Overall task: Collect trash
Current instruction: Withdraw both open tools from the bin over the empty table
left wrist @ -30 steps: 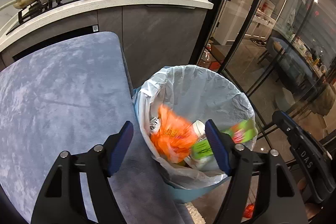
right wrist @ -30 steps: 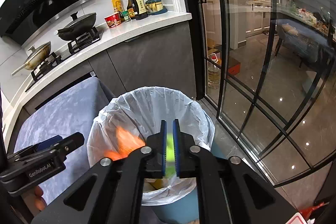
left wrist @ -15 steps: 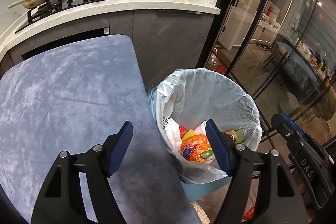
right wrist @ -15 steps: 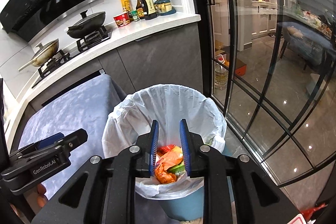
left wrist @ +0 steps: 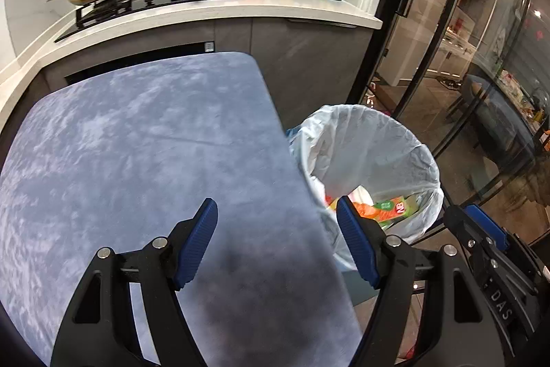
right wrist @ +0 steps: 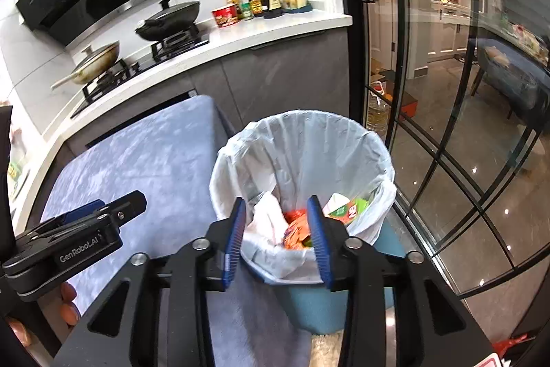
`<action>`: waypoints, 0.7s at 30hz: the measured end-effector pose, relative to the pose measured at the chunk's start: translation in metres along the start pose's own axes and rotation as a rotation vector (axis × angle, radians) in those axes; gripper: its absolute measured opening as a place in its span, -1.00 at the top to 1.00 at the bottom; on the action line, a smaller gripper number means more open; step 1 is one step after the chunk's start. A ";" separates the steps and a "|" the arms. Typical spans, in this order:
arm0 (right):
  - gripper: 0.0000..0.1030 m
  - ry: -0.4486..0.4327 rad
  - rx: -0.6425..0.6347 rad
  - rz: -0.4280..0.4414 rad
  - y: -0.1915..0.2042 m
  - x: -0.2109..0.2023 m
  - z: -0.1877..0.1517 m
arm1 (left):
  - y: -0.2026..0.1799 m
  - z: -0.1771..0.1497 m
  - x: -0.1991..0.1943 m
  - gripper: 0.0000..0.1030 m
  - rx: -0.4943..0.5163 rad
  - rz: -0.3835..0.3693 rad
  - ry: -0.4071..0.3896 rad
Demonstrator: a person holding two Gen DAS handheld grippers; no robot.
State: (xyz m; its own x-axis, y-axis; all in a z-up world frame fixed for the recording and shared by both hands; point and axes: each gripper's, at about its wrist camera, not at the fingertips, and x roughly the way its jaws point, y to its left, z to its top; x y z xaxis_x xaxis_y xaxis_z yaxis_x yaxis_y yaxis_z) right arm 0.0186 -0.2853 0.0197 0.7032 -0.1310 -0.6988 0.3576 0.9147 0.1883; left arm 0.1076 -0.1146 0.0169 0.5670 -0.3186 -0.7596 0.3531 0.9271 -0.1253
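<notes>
behind the opening, empty right fingers [right wrist: 278, 231], bin [right wrist: 302, 160] trash [right wrist: 297, 231] is half hidden; left fingers [left wrist: 276, 243] released.

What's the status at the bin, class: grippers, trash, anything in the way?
Left gripper open, empty. Right gripper opening, nothing between the jaws. Wrappers lie in the lined bin. Nothing blocking.

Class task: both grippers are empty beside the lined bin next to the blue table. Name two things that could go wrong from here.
1. The bin liner hangs loosely over the rim; the right gripper, jaws opening just above it with nothing between them, could snag it.
2. The blue bin stands tight against the table edge; a knock from the left gripper might tip it.
</notes>
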 end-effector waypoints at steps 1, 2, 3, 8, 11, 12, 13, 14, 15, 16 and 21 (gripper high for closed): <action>0.25 0.001 -0.008 -0.001 0.004 -0.003 -0.002 | 0.003 -0.003 -0.003 -0.32 -0.005 0.005 0.002; 0.23 0.002 -0.013 -0.003 0.006 -0.004 -0.004 | 0.007 -0.005 -0.006 -0.32 -0.012 0.007 0.003; 0.23 0.004 -0.023 -0.006 0.010 -0.007 -0.007 | 0.010 -0.008 -0.009 -0.32 -0.018 0.009 0.004; 0.11 0.014 -0.039 0.003 0.019 -0.017 -0.015 | 0.018 -0.019 -0.019 -0.33 -0.023 0.027 0.008; 0.07 0.021 -0.042 -0.001 0.022 -0.023 -0.020 | 0.019 -0.026 -0.026 -0.39 -0.017 0.040 0.007; 0.06 0.024 -0.042 -0.003 0.022 -0.024 -0.023 | 0.020 -0.028 -0.028 -0.40 -0.016 0.044 0.007; 0.03 0.027 -0.041 -0.004 0.022 -0.025 -0.024 | 0.019 -0.031 -0.030 -0.41 -0.014 0.047 0.007; 0.00 0.032 -0.038 -0.006 0.022 -0.026 -0.026 | 0.019 -0.033 -0.031 -0.41 -0.011 0.050 0.009; -0.02 0.037 -0.034 -0.007 0.021 -0.027 -0.028 | 0.018 -0.035 -0.033 -0.41 -0.008 0.052 0.011; -0.04 0.040 -0.032 -0.006 0.021 -0.028 -0.030 | 0.018 -0.037 -0.034 -0.41 -0.005 0.052 0.012; -0.15 0.037 -0.049 -0.033 0.021 -0.037 -0.038 | 0.016 -0.047 -0.040 -0.52 0.007 0.063 0.011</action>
State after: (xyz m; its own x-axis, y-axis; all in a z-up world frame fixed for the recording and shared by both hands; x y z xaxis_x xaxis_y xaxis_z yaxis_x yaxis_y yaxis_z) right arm -0.0235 -0.2464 0.0234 0.6679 -0.1481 -0.7294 0.3490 0.9279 0.1313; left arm 0.0555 -0.0777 0.0156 0.5803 -0.2571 -0.7727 0.3219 0.9440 -0.0724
